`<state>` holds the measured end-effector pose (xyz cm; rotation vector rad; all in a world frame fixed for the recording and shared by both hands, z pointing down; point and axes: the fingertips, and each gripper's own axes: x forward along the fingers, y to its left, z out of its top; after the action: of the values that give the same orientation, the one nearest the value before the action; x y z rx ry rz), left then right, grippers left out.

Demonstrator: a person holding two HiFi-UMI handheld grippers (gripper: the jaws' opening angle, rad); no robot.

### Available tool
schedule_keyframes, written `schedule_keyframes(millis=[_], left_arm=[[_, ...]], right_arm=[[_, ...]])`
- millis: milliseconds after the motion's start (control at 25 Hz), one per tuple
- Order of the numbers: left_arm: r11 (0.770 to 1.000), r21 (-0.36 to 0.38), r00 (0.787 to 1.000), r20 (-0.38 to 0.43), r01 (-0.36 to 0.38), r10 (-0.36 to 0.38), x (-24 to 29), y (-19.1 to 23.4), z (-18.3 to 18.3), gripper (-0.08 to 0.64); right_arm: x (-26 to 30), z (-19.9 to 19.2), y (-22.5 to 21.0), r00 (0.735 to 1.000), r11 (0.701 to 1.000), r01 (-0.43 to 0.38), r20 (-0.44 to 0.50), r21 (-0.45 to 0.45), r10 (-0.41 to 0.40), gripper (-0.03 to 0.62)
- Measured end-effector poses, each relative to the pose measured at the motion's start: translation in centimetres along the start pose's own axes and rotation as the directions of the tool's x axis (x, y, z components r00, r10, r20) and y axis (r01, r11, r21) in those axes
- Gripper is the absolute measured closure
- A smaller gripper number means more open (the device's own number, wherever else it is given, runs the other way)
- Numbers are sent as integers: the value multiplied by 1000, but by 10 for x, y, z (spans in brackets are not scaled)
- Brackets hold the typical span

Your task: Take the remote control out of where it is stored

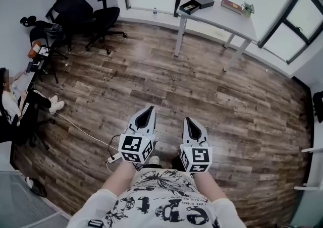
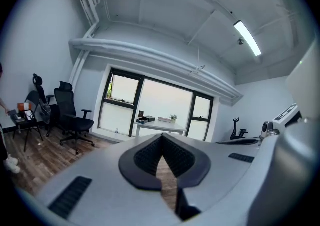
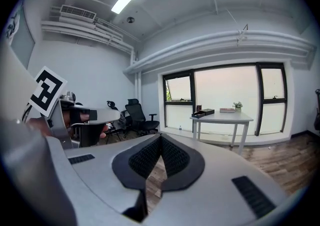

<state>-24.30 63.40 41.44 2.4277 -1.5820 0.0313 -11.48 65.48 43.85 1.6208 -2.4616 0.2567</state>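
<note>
I see no remote control in any view. An open black box (image 1: 196,4) lies on a white table (image 1: 222,17) by the far window, and its contents are too small to make out. The same box (image 2: 146,119) (image 3: 205,113) is far ahead in both gripper views. My left gripper (image 1: 147,108) (image 2: 161,137) and right gripper (image 1: 187,119) (image 3: 160,137) are held side by side in front of my body over the wooden floor, far from the table. Both are shut with the pads touching and nothing between them.
Black office chairs (image 1: 83,12) stand at the back left. A person (image 1: 10,101) sits at the left edge by a small desk. A white cable (image 1: 81,131) runs across the floor to my left. A book (image 1: 231,5) and a small plant (image 1: 247,8) share the table.
</note>
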Motion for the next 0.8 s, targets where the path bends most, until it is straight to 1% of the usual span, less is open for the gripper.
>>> schedule_keyframes(millis=[200,280,400,520,600,680,800], left_arm=[[999,17,999,-9,-46,46,36,4,-1,549],[998,18,998,-13,-65,65,55,0,-2,549],[996,-1,996,-8,-86,86,93,-7,1,549],[996,-25,996,10,-83,83,142,-20,13,549],[998,-16,998,13,-68,68,178,-38,20,549],[999,-7,999,12,-52,52,218,-60,25,549],[1000,-22,999,33,-16,17,266,-93,33,549]], right_arm=[[40,-5,-21,998,998,-66,-17,18,66,591],[57,-5,-36,995,995,-100,-22,23,101,591],[82,3,-69,990,990,-142,-12,14,142,591],[106,24,-116,988,988,-156,12,-18,156,591],[117,36,-159,991,991,-134,26,-30,135,591],[127,46,-206,995,995,-95,27,-26,96,591],[136,56,-259,997,997,-73,24,-21,74,591]])
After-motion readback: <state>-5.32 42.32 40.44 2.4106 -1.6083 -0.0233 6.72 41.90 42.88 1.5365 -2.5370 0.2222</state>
